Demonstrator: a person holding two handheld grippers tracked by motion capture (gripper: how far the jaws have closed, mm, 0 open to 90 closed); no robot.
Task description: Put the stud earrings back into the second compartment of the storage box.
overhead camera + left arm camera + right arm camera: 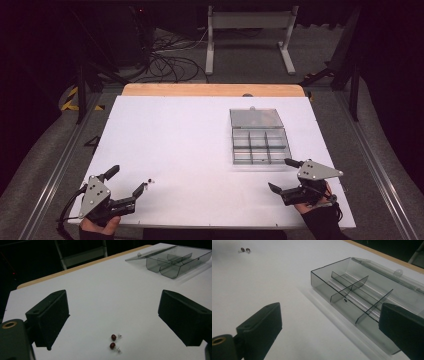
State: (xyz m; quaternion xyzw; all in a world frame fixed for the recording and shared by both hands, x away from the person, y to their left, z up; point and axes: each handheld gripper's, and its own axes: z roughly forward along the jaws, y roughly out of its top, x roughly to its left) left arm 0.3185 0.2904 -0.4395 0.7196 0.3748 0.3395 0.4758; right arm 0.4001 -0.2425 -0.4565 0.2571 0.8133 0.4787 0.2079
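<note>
Earrings (114,342), 2 small dark red studs with metal posts, lie side by side on the white table (190,140), near its front left part. They sit just ahead of my left gripper (129,181), roughly between the lines of its 2 black jaws, which are spread wide apart with nothing in them and nothing touching the pads. From the high view the studs are a tiny dark speck just beside the tip of one jaw.

My right gripper (280,175) hovers at the front right of the table, its jaws also spread wide and holding nothing. Just ahead of it stands the grey see-through organiser box (259,146), its lid (255,118) folded back flat behind it. Thin dividers split the box into compartments. One of my right jaws overlaps the box's near corner in the right gripper view; I cannot tell whether it touches.
</note>
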